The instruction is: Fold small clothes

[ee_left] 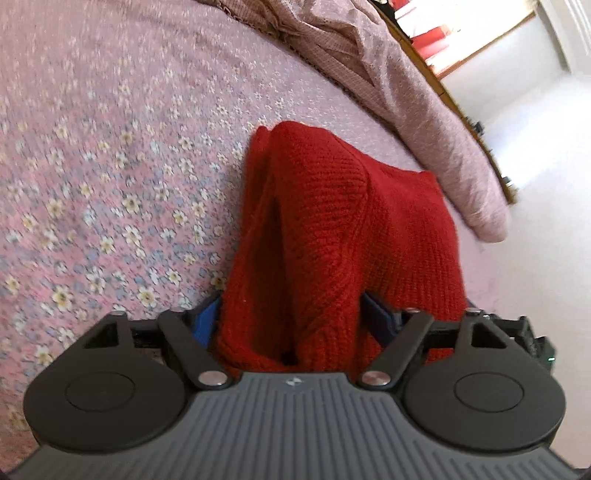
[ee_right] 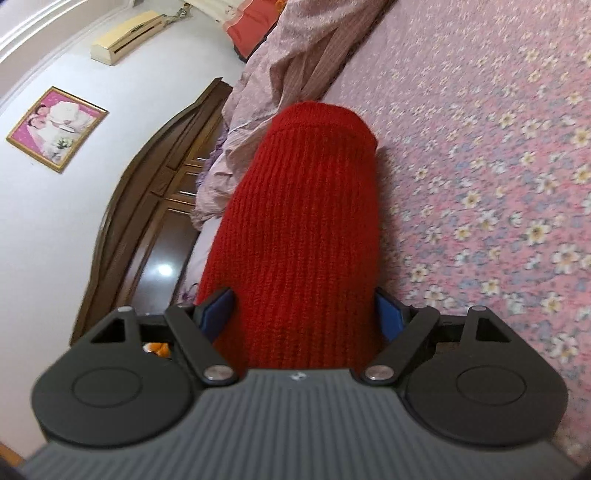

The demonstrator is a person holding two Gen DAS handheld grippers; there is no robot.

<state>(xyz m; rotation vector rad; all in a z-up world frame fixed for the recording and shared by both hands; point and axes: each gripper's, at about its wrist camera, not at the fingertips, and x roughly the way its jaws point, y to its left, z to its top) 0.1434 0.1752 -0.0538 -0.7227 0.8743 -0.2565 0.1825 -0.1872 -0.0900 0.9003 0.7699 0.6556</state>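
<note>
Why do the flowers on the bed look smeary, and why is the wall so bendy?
Left wrist view: flowered bedsheet is motion-blurred; the floor at right glares white. Right wrist view: flowers blur too, and the fisheye lens curves the wooden headboard; the red knit stays fairly sharp.

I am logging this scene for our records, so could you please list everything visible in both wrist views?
red knitted garment: one, red, draped on the bed, running between the fingers of both tools
pink floral bedsheet: one, pink with pale flowers, under the garment
crumpled pink quilt: one, dusty pink, behind the garment
dark wooden headboard: one, brown, at the wall
framed picture: one, pink with gold frame, on the wall
air conditioner: one, cream, high on the wall
left hand-held gripper: one, black with blue pads, around the garment
right hand-held gripper: one, same colours, around the garment
</note>
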